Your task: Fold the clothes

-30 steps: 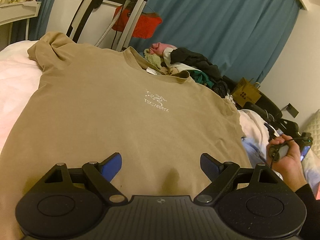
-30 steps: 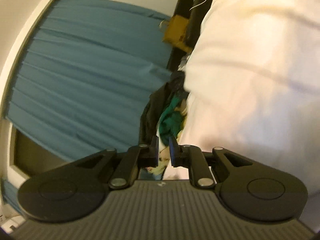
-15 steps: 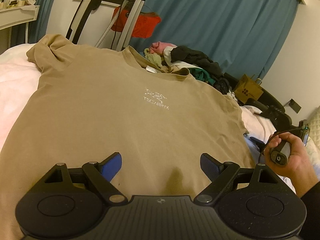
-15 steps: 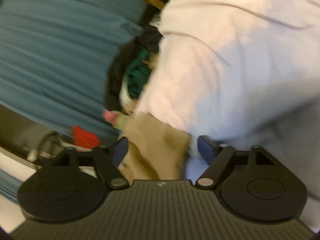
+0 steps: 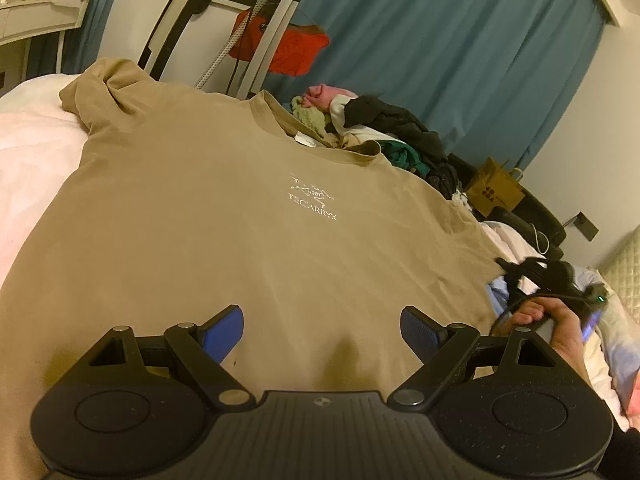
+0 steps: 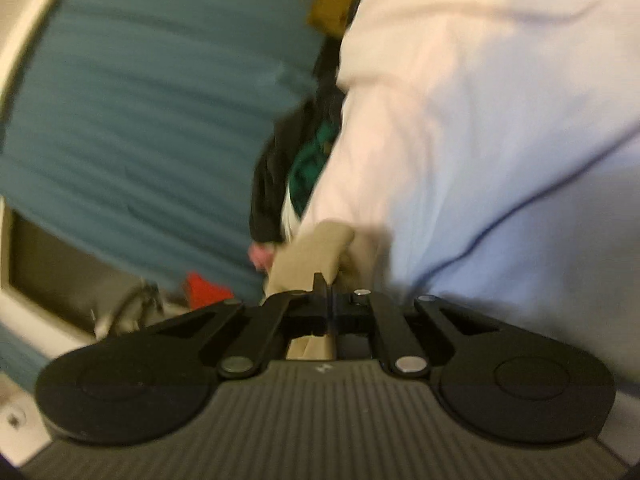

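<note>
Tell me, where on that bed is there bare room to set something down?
Bare pink bedding lies beside the tan T-shirt, below its bunched sleeve; more white bedding shows beyond the right gripper. Behind the collar it is crowded with a clothes pile.

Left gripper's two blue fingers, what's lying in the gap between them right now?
In the left wrist view, only the tan T-shirt shows between the open left gripper fingers: flat fabric with one small upright crease, nothing gripped.
</note>
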Motion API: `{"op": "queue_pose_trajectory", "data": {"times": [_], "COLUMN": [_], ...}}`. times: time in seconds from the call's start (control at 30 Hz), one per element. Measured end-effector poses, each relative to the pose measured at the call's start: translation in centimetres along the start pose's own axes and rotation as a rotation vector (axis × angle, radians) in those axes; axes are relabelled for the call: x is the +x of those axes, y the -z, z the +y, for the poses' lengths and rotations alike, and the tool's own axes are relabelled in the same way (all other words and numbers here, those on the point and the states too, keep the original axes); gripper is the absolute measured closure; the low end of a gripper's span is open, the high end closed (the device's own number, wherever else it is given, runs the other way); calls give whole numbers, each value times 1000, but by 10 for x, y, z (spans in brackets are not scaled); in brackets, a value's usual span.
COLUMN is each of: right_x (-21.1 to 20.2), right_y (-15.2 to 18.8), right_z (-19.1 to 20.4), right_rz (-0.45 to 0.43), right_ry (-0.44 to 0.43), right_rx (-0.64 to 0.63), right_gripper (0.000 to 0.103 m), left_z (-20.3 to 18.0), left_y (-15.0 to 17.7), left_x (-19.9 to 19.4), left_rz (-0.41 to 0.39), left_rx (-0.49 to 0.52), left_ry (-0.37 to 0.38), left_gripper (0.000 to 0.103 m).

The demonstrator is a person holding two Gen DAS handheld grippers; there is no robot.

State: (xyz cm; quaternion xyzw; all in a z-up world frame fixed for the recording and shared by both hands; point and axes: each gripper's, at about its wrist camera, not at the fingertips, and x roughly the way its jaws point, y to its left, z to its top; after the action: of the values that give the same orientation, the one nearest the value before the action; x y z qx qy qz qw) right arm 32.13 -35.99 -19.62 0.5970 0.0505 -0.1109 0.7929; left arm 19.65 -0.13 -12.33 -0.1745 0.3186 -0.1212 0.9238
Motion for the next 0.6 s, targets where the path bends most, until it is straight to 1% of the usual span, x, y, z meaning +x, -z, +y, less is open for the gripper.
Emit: {"op": "queue_pose_trajectory", "data": {"times": [0.1, 0.13, 0.23, 0.3, 0.37, 0.4, 0.53, 0.6], "right_x": [-5, -4, 2, 9, 9, 9, 21, 31], "right_y": [2, 3, 4, 6, 7, 7, 6, 3], "right_z": [-8, -10, -10, -8, -8, -8, -5, -3], "right_rz": [13, 29, 72, 90, 106, 115, 155, 195], "right_ry": [-21, -33, -13, -15, -54, -72, -87, -117], "right_rx": [7, 3, -22, -40, -62, -76, -111, -118], "right_gripper": [99, 97, 94, 86, 66, 63, 63, 63], "left_z": [-1, -1, -2, -2, -2, -2, 1, 0], "left_y": [1, 1, 0, 0, 0, 1, 2, 2], "left_x": [-2, -3, -8, -8, -8, -7, -5, -4], "left_rz": [3, 3, -7, -6, -1, 2, 14, 14], "left_rx": [-1, -2, 5, 5, 3, 2, 0, -1], "left_ry": [5, 9, 20, 26, 31, 32, 36, 39], "left_gripper": [16, 16, 16, 16, 16, 16, 16, 16]}}
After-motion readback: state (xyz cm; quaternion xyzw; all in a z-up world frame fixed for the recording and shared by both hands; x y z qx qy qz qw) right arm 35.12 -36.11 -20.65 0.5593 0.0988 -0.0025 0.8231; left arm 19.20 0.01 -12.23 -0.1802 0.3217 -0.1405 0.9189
